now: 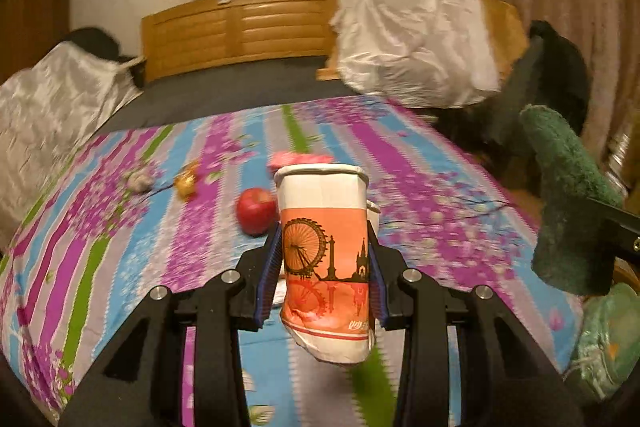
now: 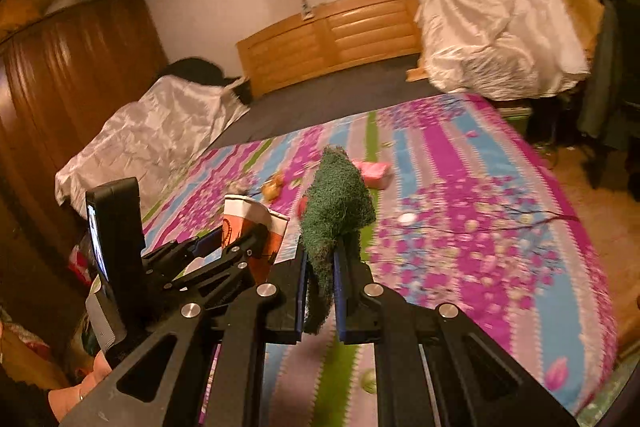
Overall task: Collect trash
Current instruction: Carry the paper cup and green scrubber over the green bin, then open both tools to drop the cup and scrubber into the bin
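Observation:
My left gripper (image 1: 325,259) is shut on a crumpled orange-and-white paper cup (image 1: 325,247) with a Ferris wheel print, held upright above the bed. It also shows in the right wrist view (image 2: 256,231). My right gripper (image 2: 320,267) is shut on a dark green scouring pad (image 2: 336,211), which also shows at the right of the left wrist view (image 1: 568,207). On the flowered bedspread (image 1: 440,227) beyond lie a red apple (image 1: 257,211), a golden wrapper (image 1: 187,179), a pink packet (image 1: 300,159) and a grey crumpled wad (image 1: 140,181).
A wooden headboard (image 1: 240,27) stands at the far end. White sheets cover furniture at the left (image 1: 52,107) and right (image 1: 420,43). A dark wardrobe (image 2: 72,67) stands at the left. A green bag (image 1: 608,339) sits beside the bed at lower right.

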Demonstrator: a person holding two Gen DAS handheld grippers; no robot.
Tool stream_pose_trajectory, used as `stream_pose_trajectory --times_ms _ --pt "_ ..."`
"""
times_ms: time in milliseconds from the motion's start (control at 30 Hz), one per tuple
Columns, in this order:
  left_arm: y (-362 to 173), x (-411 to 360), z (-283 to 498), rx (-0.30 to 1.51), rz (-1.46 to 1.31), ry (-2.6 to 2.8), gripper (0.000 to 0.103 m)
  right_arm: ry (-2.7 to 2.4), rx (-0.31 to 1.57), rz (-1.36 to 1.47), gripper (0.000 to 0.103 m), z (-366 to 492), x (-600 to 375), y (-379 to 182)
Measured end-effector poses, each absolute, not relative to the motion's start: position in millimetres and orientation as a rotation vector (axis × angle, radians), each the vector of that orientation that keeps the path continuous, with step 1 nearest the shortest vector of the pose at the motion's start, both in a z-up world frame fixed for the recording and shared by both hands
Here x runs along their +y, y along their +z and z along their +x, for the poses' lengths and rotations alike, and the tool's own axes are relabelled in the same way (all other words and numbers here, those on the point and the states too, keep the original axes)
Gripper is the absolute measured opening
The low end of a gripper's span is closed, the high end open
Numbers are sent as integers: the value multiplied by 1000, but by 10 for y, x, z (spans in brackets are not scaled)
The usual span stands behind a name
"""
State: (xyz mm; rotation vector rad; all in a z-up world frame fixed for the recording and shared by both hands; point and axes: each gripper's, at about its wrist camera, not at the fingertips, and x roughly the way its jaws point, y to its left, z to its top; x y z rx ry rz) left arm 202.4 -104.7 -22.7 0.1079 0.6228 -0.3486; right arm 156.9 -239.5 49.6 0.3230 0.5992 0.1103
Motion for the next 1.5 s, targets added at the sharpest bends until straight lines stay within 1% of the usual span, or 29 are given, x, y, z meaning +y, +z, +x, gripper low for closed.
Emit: stream_pose_trajectory --times_ms 100,400,933,1233,1500 --pt "-138 -1366 1861 604 144 -409 37 53 573 349 12 1273 -2694 576" --pt "-2 -2152 1487 560 230 -559 37 -124 535 422 13 515 -3523 539" --pt "-143 -3585 750 528 399 -839 37 -505 468 491 13 -996 -4832 374" --pt "-263 -4260 299 505 489 -985 37 -698 477 493 13 -1689 -5338 205" --pt "-355 -4720 -87 515 547 -1114 37 -798 548 524 13 -2083 -5630 -52"
